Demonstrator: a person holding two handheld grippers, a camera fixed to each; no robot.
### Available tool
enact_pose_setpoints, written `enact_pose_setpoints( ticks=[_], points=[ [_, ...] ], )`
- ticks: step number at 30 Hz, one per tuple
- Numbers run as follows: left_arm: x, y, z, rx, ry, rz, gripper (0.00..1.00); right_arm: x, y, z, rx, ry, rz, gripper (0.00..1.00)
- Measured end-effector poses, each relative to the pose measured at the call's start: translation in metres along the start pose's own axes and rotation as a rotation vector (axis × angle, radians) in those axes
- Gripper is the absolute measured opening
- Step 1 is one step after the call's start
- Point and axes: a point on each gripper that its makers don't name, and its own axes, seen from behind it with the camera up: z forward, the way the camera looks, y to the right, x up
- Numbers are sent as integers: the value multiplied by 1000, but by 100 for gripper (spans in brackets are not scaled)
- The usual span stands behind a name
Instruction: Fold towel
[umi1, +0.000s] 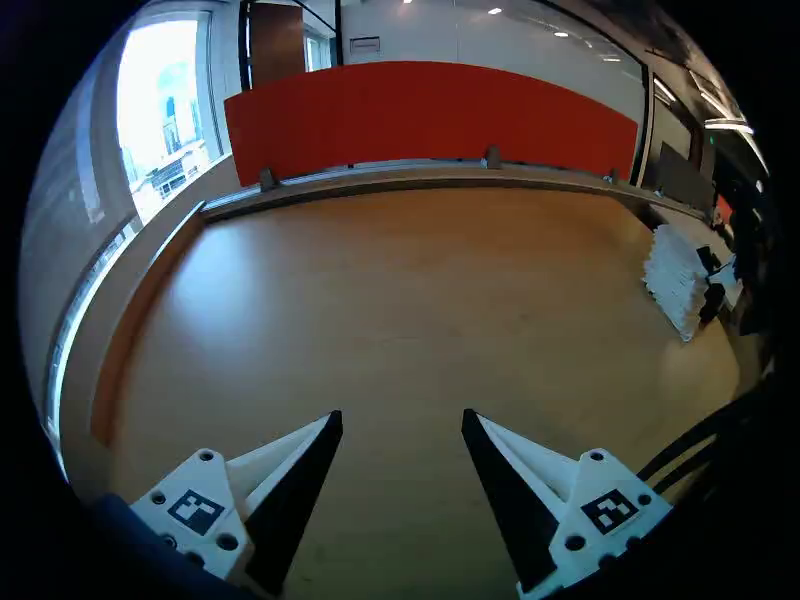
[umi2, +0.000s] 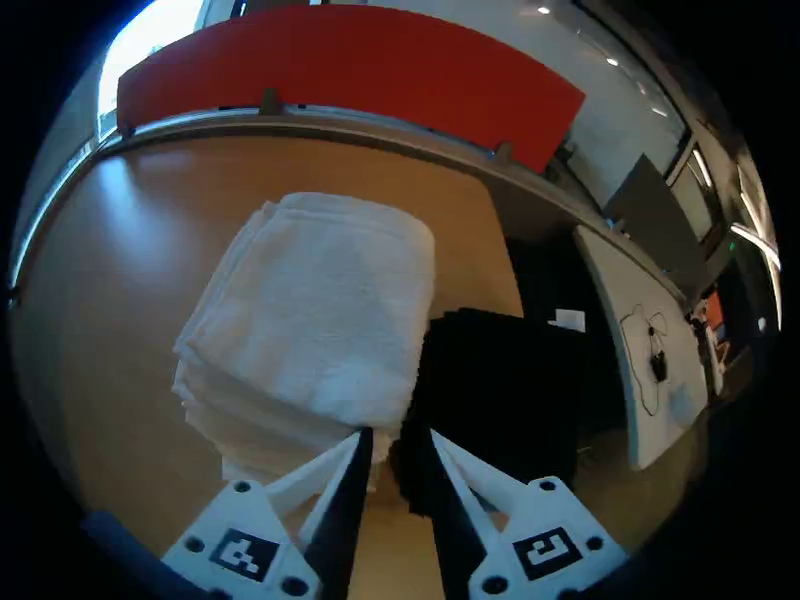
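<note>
A stack of folded white towels lies on the wooden table. Against its right side sits a folded black towel, reaching the table's right edge. My right gripper hovers low at the near seam between the two, its jaws a narrow gap apart. The black towel's near corner shows in that gap, with no firm pinch visible. My left gripper stands wide open over bare wood with nothing between its fingers. Far right in the left gripper view is the white towel stack.
A red partition runs along the table's far edge, with windows to the left. Beyond the table's right edge stands a white desk with cables on it. A dark object sits beside the distant towel stack.
</note>
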Motion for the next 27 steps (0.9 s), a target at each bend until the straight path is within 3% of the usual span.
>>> enact_pose_setpoints(
  ticks=[3, 11, 21, 27],
  points=[
    [1, 0, 0, -3, 0, 1, 88, 4, 2, -7, -15, 23, -6, 59],
    [4, 0, 2, -11, 7, 1, 89, 14, -7, -18, -13, 65, -9, 87],
    [11, -5, 3, -15, 21, -2, 88, 30, -16, -35, -23, 123, 8, 91],
    [17, -6, 6, -18, 31, -3, 88, 53, -24, -53, -22, 220, 52, 91]
  ],
)
